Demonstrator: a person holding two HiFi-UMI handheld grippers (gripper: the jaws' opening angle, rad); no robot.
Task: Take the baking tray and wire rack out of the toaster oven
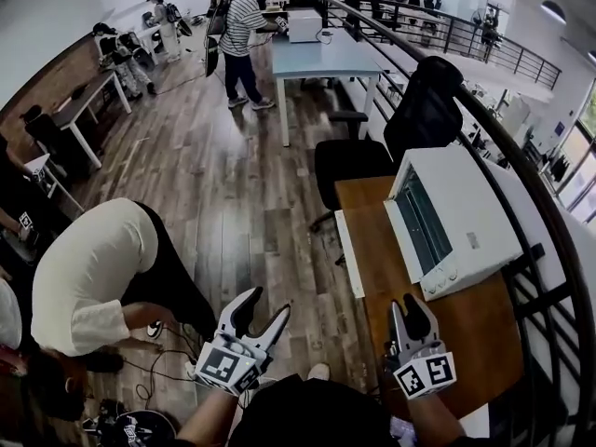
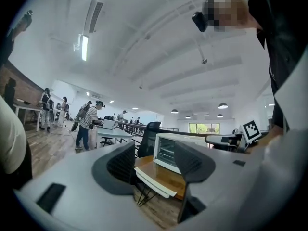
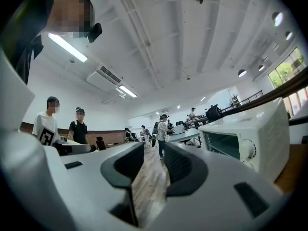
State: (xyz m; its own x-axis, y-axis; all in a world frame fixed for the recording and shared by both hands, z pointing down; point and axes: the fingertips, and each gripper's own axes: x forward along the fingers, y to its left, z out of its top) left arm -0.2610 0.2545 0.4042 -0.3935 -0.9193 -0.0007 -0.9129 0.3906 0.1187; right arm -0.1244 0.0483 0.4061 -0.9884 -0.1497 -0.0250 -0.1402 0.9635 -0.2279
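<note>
Room: I am looking down into an open office with a plank floor (image 1: 223,184); a person in a striped shirt (image 1: 244,35) is standing at a far desk, and another in a pale top (image 1: 93,277) is bending low at my left.
Surface: a brown wooden table (image 1: 466,333) is running along a curved black railing (image 1: 521,166), with a black chair (image 1: 349,161) at its far end.
Toaster oven (image 1: 466,217): it is sitting on the far half of the table. It is a white box with its door shut, a dark glass window and round knobs at the near end.
Tray and rack: pale horizontal lines are showing behind the glass; I cannot tell one from the other.
Left gripper (image 1: 268,302): I am holding it over the floor, left of the table, jaws standing well apart with nothing between them.
Right gripper (image 1: 406,302): I am holding it above the table's near end, short of the oven, jaws parted by a narrower gap, nothing between them.
</note>
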